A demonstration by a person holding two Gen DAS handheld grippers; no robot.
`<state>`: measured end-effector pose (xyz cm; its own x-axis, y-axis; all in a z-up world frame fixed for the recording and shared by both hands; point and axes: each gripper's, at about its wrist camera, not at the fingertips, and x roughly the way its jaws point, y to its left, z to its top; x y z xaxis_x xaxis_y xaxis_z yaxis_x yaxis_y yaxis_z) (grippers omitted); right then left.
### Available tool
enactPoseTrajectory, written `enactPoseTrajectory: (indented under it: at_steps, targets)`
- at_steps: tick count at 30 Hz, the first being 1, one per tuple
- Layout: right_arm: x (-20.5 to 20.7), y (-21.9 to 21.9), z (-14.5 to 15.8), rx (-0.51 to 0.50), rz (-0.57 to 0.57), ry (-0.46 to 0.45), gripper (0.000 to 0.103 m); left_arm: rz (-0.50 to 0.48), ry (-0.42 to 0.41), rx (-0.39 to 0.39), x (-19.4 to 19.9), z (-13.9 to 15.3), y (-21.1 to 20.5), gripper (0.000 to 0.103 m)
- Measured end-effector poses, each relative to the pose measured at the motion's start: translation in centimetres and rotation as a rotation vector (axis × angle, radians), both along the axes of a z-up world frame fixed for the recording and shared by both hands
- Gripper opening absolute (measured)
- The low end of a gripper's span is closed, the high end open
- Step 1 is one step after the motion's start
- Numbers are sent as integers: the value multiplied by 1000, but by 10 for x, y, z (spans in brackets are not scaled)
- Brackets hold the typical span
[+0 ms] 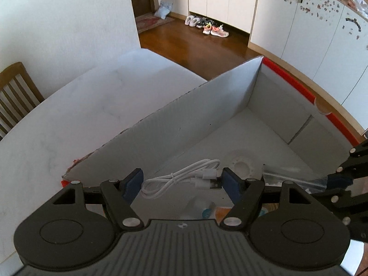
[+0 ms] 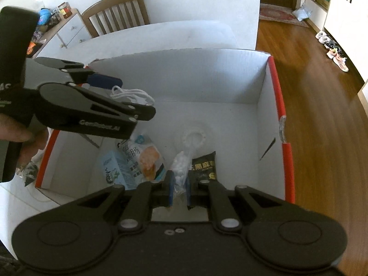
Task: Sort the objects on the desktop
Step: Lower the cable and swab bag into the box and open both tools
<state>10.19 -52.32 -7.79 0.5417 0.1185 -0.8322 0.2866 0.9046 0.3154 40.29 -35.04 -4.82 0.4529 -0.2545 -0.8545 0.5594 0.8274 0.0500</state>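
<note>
Hovering over the white cardboard box (image 2: 207, 78) for dropping, the left gripper (image 1: 181, 181) spans a coiled white USB cable (image 1: 184, 179) between wide jaws; the right gripper (image 2: 179, 191) pinches a clear plastic bag of white pieces (image 2: 181, 168).

White walls, a wood floor (image 1: 195, 46), a slatted wooden chair (image 2: 115, 11), and white cabinets (image 1: 299, 23), perhaps stickered.

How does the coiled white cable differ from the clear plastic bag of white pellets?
The coiled white cable spans the left gripper's wide jaws; the clear plastic bag of white pellets is pinched in the right gripper's shut jaws. Cable: opaque cord; bag: see-through film. Both are over the white cardboard box.
</note>
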Motion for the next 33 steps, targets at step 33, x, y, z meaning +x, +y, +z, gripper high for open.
enactPoseTrajectory:
  at_steps: [33]
  targets:
    - [18,-28,-15,73,-69,34,20,28,187,65,22,-31,0,78]
